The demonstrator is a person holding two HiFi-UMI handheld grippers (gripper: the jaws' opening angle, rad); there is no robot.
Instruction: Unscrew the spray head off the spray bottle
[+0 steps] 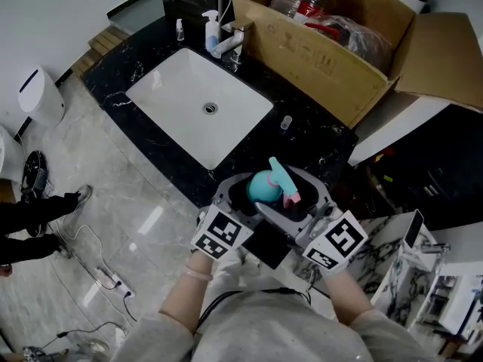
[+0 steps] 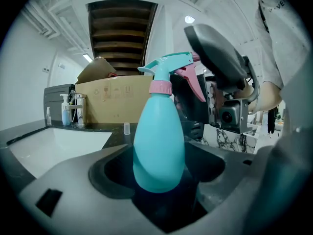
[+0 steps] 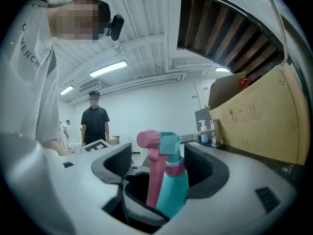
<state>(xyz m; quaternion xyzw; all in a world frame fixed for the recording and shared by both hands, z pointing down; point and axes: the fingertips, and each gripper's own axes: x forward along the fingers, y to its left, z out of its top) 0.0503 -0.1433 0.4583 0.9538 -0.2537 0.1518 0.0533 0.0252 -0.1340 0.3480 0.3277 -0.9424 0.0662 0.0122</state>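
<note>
One sink (image 1: 170,100) and cardboard box (image 1: 317,65) lie beyond; left gripper (image 2: 159,170) clamps spray bottle (image 2: 159,141), right gripper (image 3: 161,164) gapes around spray head (image 3: 167,143).

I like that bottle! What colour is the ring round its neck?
Pink. The bottle's ring shows best in the left gripper view.

A light grey shirt (image 1: 264,326) is worn, with sleeves that leave the forearms bare. Dark lettering (image 3: 30,45) is printed on the chest. A black cable (image 1: 226,299) is routed across the shirt front. The left gripper (image 2: 159,163) and the right gripper (image 3: 161,165) are each built from a pale grey shell with dark jaw pads. A cube (image 1: 223,234) with black-and-white square markers is fitted to each.
</note>
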